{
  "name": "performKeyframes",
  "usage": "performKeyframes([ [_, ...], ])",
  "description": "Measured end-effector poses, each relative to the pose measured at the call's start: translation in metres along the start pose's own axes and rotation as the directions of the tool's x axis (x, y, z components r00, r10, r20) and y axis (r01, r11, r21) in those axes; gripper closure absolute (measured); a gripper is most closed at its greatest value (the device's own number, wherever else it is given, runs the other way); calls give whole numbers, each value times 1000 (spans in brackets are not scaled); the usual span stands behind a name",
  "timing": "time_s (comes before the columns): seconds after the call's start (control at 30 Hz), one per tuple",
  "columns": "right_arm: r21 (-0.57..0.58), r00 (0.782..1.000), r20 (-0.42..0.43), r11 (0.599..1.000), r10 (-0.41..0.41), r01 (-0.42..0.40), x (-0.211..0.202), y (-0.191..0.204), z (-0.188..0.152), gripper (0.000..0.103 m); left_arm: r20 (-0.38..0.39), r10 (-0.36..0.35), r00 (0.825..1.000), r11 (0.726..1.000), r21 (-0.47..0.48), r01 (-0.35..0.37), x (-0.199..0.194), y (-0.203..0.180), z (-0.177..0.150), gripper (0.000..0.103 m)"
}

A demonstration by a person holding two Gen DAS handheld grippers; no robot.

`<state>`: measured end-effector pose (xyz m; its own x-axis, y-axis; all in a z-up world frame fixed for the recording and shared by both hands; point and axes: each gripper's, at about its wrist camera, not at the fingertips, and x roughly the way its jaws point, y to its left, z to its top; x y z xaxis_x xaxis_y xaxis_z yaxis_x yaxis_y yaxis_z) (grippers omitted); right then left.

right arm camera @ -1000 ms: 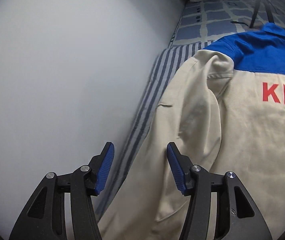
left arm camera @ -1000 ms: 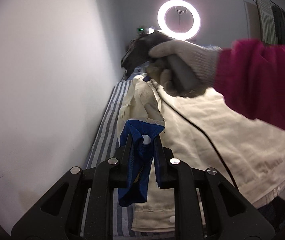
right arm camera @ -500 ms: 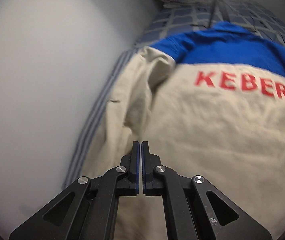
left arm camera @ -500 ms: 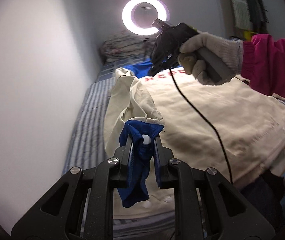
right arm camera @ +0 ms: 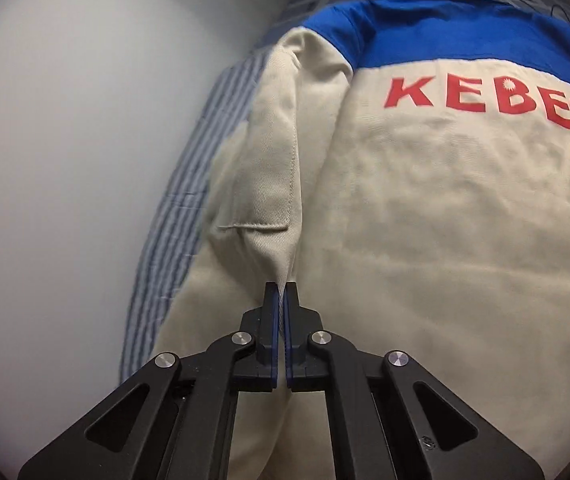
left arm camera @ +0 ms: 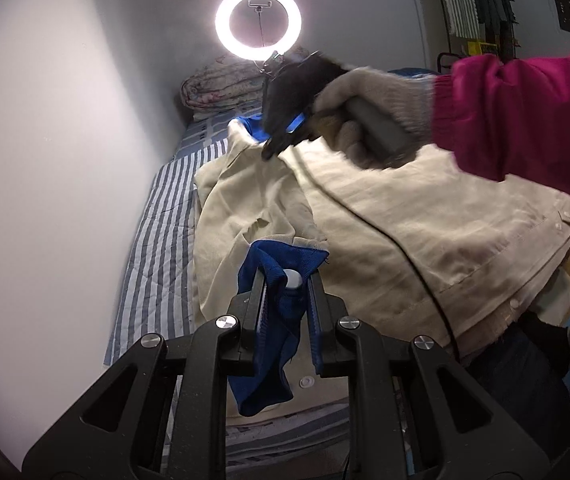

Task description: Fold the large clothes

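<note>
A cream jacket (left arm camera: 405, 216) with a blue yoke and red letters "KEBER" (right arm camera: 485, 96) lies back up on a striped bed. My left gripper (left arm camera: 287, 280) is shut on the sleeve's blue cuff (left arm camera: 273, 344) and holds it above the bed. My right gripper (right arm camera: 281, 288) is shut on a fold of cream sleeve fabric (right arm camera: 273, 200) near the shoulder seam. It also shows in the left wrist view (left arm camera: 281, 136), held by a gloved hand over the jacket's far left shoulder.
The blue and white striped sheet (left arm camera: 157, 240) runs along a white wall (left arm camera: 45, 160) on the left. A rolled quilt (left arm camera: 221, 88) and a ring light (left arm camera: 259, 22) stand at the bed's far end. A clothes rack (left arm camera: 481, 0) is at the far right.
My right gripper went from open beside the sleeve to shut, then came down and pinched the sleeve fold. My left gripper kept its hold on the blue cuff and tilted a little.
</note>
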<state>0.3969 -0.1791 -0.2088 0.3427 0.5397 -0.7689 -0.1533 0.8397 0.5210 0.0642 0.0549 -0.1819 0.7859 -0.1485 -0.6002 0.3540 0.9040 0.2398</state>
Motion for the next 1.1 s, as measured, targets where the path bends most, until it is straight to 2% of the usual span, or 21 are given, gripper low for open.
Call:
performKeyframes([
  [0.07, 53, 1000, 3, 998, 21, -21, -13, -21, -13, 102, -11, -25, 1000, 1000, 2, 25, -2, 0, -3, 87],
  [0.13, 54, 999, -34, 998, -34, 36, -12, -36, -24, 102, -20, -75, 997, 997, -10, 75, -2, -3, -4, 85],
  [0.17, 28, 995, -57, 997, -76, 78, -13, -41, -30, 98, -32, -111, 993, 994, -23, 110, -3, -4, -4, 76],
  [0.2, 21, 992, -71, 994, -104, 105, -14, -43, -33, 98, -49, -159, 986, 987, -38, 157, -4, -3, -5, 69],
  [0.27, 11, 989, -73, 992, -126, 127, -22, -45, -35, 97, -40, -205, 978, 976, -82, 202, -14, 0, -7, 53],
  [0.3, 6, 989, -64, 991, -131, 132, -25, -45, -35, 97, -36, -224, 974, 970, -101, 220, -17, 2, -6, 49],
  [0.37, -5, 992, -51, 993, -119, 119, -34, -40, -35, 96, -13, -283, 959, 942, -190, 276, -29, 15, -8, 43],
  [0.43, -33, 993, -60, 994, -102, 100, -37, -33, -37, 94, -3, -302, 953, 913, -290, 288, -30, 34, -12, 42],
  [0.53, -99, 994, -58, 991, -97, 91, -47, -12, -45, 90, -30, -298, 954, 848, -468, 251, -19, 70, -25, 42],
  [0.63, -144, 996, -58, 988, -71, 62, -50, 8, -51, 90, -66, -370, 927, 727, -642, 244, 11, 99, -47, 42],
  [0.7, -176, 997, -50, 983, -63, 53, -52, 20, -50, 83, -91, -405, 910, 677, -698, 232, 28, 105, -57, 42],
  [0.73, -192, 997, -40, 980, -62, 53, -54, 28, -49, 73, -108, -433, 895, 653, -722, 229, 39, 106, -62, 42],
  [0.77, -207, 998, -29, 977, -58, 51, -54, 35, -47, 67, -120, -436, 892, 649, -729, 219, 44, 105, -64, 42],
  [0.8, -219, 998, -24, 975, -55, 48, -53, 39, -48, 66, -134, -435, 891, 644, -737, 204, 49, 105, -66, 42],
  [0.9, -267, 998, -17, 962, -60, 53, -45, 61, -40, 66, -137, -471, 872, 600, -774, 203, 62, 106, -72, 44],
  [1.03, -337, 995, -11, 937, -100, 91, -28, 91, -24, 66, -149, -486, 861, 587, -786, 195, 73, 101, -75, 58],
  [1.1, -359, 993, -16, 928, -115, 101, -15, 104, -13, 65, -133, -501, 855, 556, -807, 200, 78, 101, -79, 65],
])
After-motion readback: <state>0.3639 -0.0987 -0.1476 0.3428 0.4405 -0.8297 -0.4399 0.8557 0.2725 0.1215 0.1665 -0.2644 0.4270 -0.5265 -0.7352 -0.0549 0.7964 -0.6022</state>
